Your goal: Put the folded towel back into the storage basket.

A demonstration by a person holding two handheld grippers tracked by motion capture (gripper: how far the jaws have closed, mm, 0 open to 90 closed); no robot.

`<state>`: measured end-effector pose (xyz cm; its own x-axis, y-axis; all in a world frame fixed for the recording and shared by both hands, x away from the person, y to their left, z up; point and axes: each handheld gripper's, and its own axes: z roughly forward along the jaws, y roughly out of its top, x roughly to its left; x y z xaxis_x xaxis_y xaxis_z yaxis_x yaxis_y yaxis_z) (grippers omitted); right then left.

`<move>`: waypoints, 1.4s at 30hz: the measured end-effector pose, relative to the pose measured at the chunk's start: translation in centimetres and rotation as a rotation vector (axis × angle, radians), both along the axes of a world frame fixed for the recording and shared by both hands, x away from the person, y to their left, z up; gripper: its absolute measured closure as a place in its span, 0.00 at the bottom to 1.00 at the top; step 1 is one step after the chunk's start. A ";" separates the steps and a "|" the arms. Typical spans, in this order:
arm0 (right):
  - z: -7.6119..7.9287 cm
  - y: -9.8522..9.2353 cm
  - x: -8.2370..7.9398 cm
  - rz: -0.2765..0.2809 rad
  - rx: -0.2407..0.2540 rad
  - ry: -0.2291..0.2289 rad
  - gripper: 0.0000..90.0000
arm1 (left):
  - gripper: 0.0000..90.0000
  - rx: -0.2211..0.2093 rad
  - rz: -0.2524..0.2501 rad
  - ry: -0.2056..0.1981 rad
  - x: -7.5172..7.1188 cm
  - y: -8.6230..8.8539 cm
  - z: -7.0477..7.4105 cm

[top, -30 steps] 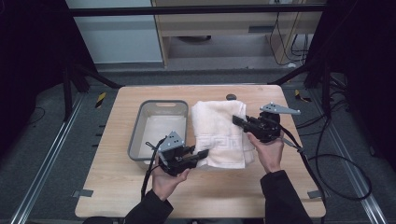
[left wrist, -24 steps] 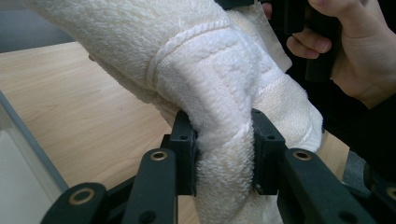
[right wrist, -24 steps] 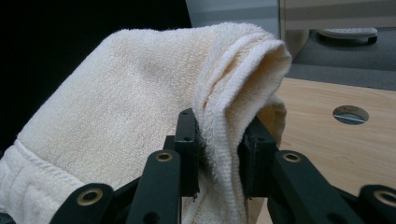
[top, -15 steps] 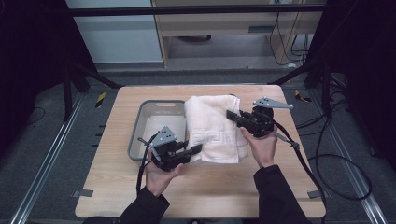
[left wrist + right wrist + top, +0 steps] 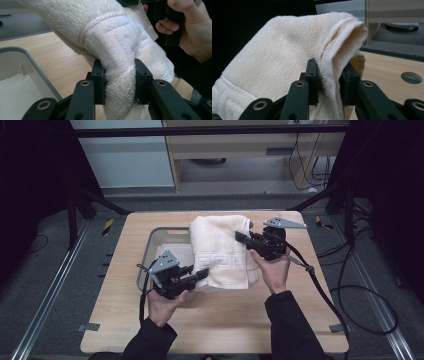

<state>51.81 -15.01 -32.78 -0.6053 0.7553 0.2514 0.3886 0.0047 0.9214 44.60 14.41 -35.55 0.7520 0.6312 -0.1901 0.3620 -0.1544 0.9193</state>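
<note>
Both hands are up and the folded white terry towel [image 5: 222,251] with the woven key-pattern border hangs between them, partly over the light wooden desk [image 5: 300,320] and partly over the grey plastic tub [image 5: 147,257] at its left. The left gripper [image 5: 202,273] is clamped on the near edge of the towel; in the left gripper view the thick border band bulges between the two black jaws [image 5: 120,82]. The right gripper [image 5: 241,237] has bitten the far edge, and the right gripper view shows several stacked layers pinched tight at the fold [image 5: 329,75]. Two grips at opposite ends make sense here: they keep the bundle from unfolding or drooping in the middle, so the neat fold survives the carry. The towel sags slightly between the two grips, its left side already over the tub's rim. My read: this is a transfer into the tub, and both hands need to travel together or the layers will slip apart.
</note>
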 end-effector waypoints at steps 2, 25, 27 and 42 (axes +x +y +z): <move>0.2 0.3 0.1 0.002 0.001 -0.003 0.80 | 0.74 0.001 0.002 -0.003 0.0 0.2 0.2; 2.3 3.4 1.1 0.020 0.005 -0.032 0.80 | 0.74 -0.015 0.042 -0.032 0.3 3.0 2.1; 2.4 3.5 1.1 0.020 0.006 -0.031 0.80 | 0.74 -0.016 0.042 -0.031 0.3 3.1 2.2; 2.7 6.0 1.4 0.038 0.015 -0.038 0.80 | 0.74 -0.011 0.055 -0.035 0.1 5.7 2.6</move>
<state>53.26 -8.99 -30.11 -0.6430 0.7278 0.2387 0.3532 0.0053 0.9355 44.66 20.15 -32.96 0.7226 0.6696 -0.1718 0.3374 -0.1246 0.9331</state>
